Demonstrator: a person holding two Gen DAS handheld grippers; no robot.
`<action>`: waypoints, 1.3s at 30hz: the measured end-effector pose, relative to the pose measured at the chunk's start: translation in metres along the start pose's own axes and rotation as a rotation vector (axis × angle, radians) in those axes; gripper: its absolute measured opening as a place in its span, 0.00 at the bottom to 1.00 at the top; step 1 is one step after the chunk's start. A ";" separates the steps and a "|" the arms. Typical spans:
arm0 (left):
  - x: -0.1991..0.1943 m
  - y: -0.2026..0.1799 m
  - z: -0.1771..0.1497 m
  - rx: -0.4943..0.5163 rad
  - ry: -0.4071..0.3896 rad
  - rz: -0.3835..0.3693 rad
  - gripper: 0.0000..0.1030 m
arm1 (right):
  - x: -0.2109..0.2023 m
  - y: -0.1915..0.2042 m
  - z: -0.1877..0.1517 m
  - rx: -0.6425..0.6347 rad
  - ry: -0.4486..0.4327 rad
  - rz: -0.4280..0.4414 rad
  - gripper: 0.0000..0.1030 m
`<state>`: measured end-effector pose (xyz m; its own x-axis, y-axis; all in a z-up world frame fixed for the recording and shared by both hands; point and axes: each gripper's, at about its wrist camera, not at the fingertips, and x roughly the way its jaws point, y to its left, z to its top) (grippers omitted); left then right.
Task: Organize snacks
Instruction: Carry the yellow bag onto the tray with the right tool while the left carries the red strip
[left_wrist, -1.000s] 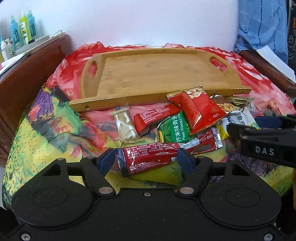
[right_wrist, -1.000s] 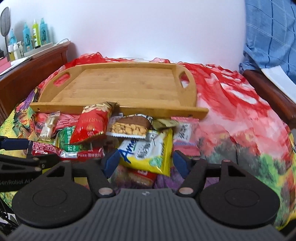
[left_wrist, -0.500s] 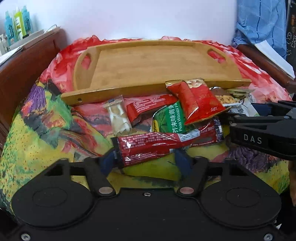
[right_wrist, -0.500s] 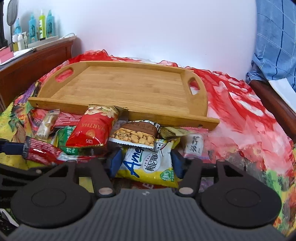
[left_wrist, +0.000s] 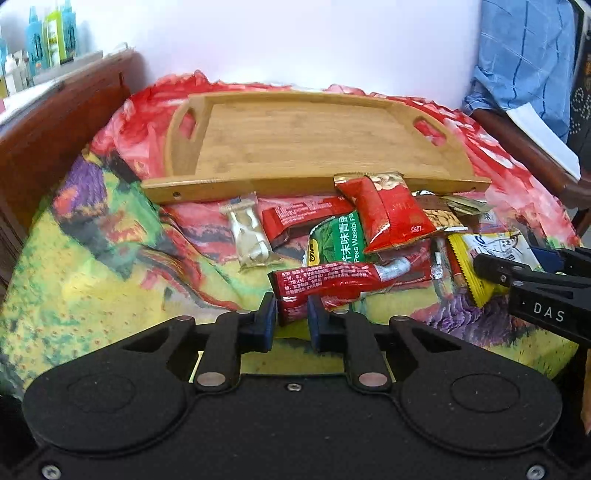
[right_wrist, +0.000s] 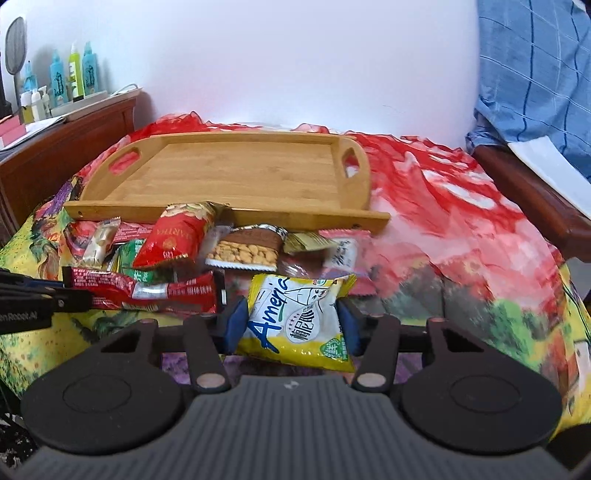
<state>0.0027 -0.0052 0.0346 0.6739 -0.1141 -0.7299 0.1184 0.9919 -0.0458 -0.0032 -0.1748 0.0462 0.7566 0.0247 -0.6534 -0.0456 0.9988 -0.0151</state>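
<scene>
my left tongs (left_wrist: 290, 315) pinch the crinkled glossy red bar wrapper (left_wrist: 325, 282), its end now raised off the bedspread (left_wrist: 92, 266); my right tongs (right_wrist: 291, 326), closing just now, squeeze the puffy yellow packet (right_wrist: 295, 317), where a second ago both sat spread; the smooth bamboo tray (right_wrist: 236, 173) lies behind the heap.

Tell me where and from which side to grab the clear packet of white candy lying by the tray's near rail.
Grip the clear candy packet across its narrow waist, pads on its two long edges, coming down from above on the near side. It lies flat on the cloth, long axis running towards the wooden tray, with bare cloth on its left; the red bar crowds its right.
</scene>
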 end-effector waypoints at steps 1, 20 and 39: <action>-0.004 -0.002 0.000 0.016 -0.013 0.011 0.18 | -0.002 -0.002 -0.001 0.005 -0.001 -0.003 0.54; 0.012 -0.068 -0.004 0.384 -0.049 -0.085 0.22 | -0.012 -0.026 -0.015 0.099 0.003 -0.040 0.54; 0.030 -0.091 -0.007 0.577 -0.080 -0.068 0.38 | -0.010 -0.030 -0.017 0.118 0.009 -0.044 0.54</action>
<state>0.0073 -0.0987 0.0117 0.7011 -0.2023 -0.6838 0.5262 0.7939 0.3047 -0.0202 -0.2060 0.0403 0.7503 -0.0192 -0.6608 0.0654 0.9968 0.0452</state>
